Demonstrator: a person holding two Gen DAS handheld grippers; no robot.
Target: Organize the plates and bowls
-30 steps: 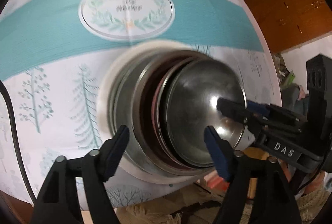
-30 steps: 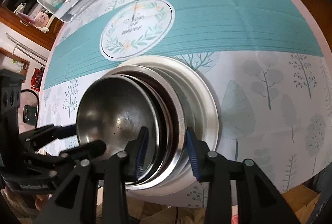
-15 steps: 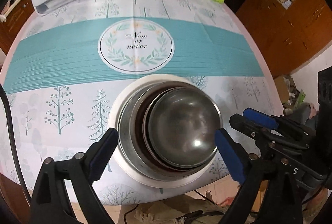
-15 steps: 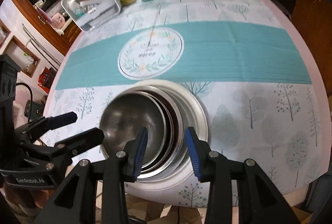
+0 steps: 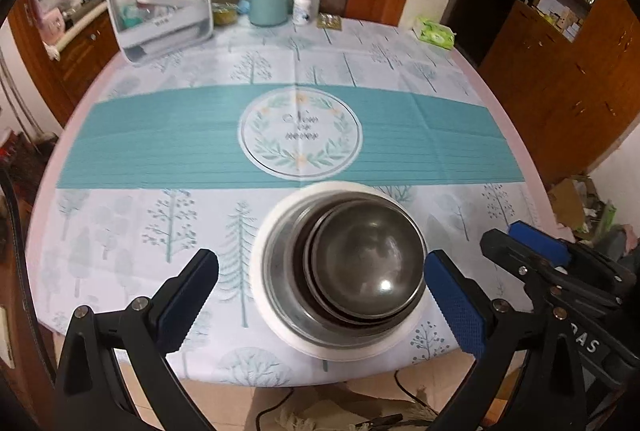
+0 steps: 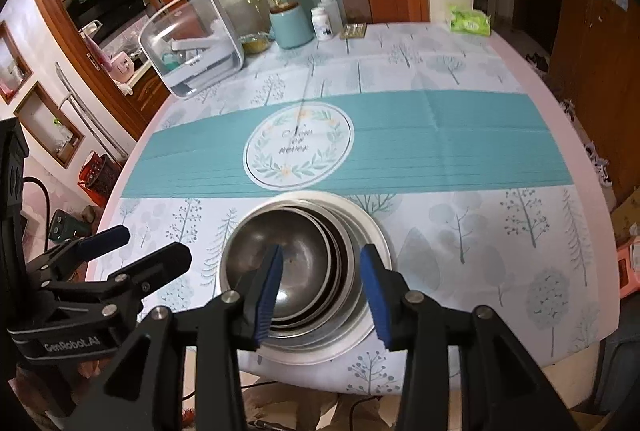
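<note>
Opening both grippers, left point(image 5: 320, 295) wide, right point(image 6: 322, 289) partway, fingers empty, lifted off since 1s ago. Nested bowl stack point(image 5: 340, 271) on white plate point(image 5: 260, 271), desk 6 o'clock edge; stacking prob done.

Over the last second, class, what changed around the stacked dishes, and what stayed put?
Both claws pulled up and back from the nested metal bowls: the left claw opened wide, the right claw let go of the rims and is opening, nothing between its pads. The stack on the white plate and the tablecloth stayed as before.
</note>
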